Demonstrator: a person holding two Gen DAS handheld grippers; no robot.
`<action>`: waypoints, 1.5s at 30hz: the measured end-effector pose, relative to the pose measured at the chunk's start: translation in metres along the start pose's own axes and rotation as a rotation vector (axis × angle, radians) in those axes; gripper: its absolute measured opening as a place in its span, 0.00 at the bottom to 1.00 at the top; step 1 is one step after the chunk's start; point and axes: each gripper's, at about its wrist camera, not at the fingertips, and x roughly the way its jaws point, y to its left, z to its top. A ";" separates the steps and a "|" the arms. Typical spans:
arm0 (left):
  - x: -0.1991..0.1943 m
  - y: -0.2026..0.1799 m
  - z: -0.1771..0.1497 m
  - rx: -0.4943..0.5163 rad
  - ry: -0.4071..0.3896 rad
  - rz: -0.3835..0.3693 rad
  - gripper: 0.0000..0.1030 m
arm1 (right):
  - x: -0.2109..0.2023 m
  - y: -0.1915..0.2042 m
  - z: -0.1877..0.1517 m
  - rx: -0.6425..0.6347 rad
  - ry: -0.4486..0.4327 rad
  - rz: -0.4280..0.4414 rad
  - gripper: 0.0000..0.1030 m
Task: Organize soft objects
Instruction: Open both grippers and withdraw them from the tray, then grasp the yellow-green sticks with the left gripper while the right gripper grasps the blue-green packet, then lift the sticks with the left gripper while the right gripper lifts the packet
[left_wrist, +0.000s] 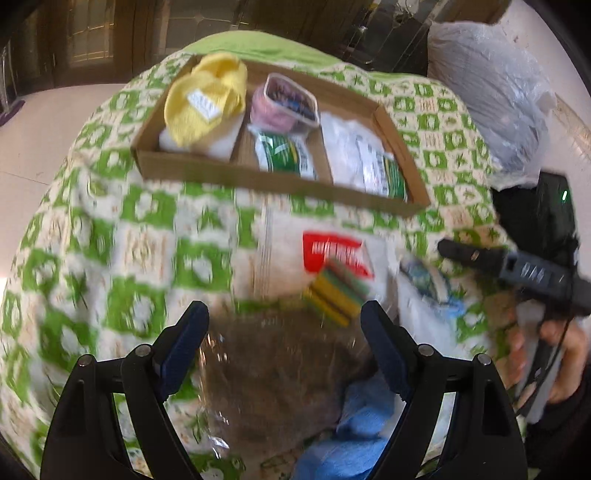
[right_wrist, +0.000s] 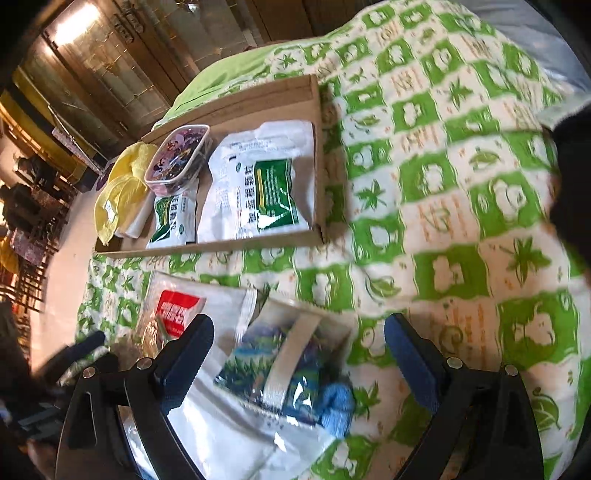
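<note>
Two claws hang over a bed covered with a green-and-cream patterned blanket (right_wrist: 461, 206). In the left wrist view, the left claw (left_wrist: 284, 332) is spread wide at the bottom centre of the frame, gripping nothing; below and between its fingers lies a clear bag of brown fluffy material (left_wrist: 273, 376), with a blue cloth (left_wrist: 354, 424) at the lower right of it. Just above the claw sits a pack of yellow-and-green sponges (left_wrist: 338, 291) with a red label, blurred by motion.

Toward the upper centre of that frame is a shallow cardboard tray (left_wrist: 207, 168) split into three compartments. Its left compartment holds a yellow knitted item (left_wrist: 207, 99) lying on something white. The middle compartment holds a small green-and-white packet (left_wrist: 286, 155) with a pink-sided lidded container (left_wrist: 284, 103) resting behind it. The right compartment holds a large white packet with a green label (left_wrist: 369, 162).

In the right wrist view, the right claw (right_wrist: 299, 347) is likewise released and empty at the bottom centre of the frame. Between its fingers lies a clear pouch with a blue-green printed card (right_wrist: 280, 365) and a white strip across it, resting on a white plastic bag (right_wrist: 221, 424); a blue cloth shows at the pouch's lower right. The sponge pack's red label appears at the lower left, and the tray at the upper left.

A bulky clear plastic sack (left_wrist: 491, 92) stands at the upper right of the left wrist view.
</note>
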 end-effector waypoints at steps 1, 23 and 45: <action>0.001 -0.003 -0.003 0.018 0.004 0.012 0.82 | -0.001 0.000 -0.001 -0.001 0.006 0.000 0.84; 0.009 -0.031 0.012 -0.072 0.039 0.016 0.82 | 0.044 0.017 -0.003 -0.053 0.070 -0.098 0.41; 0.040 0.003 -0.009 -0.149 0.133 0.050 0.29 | 0.037 0.011 -0.006 -0.032 0.054 -0.077 0.43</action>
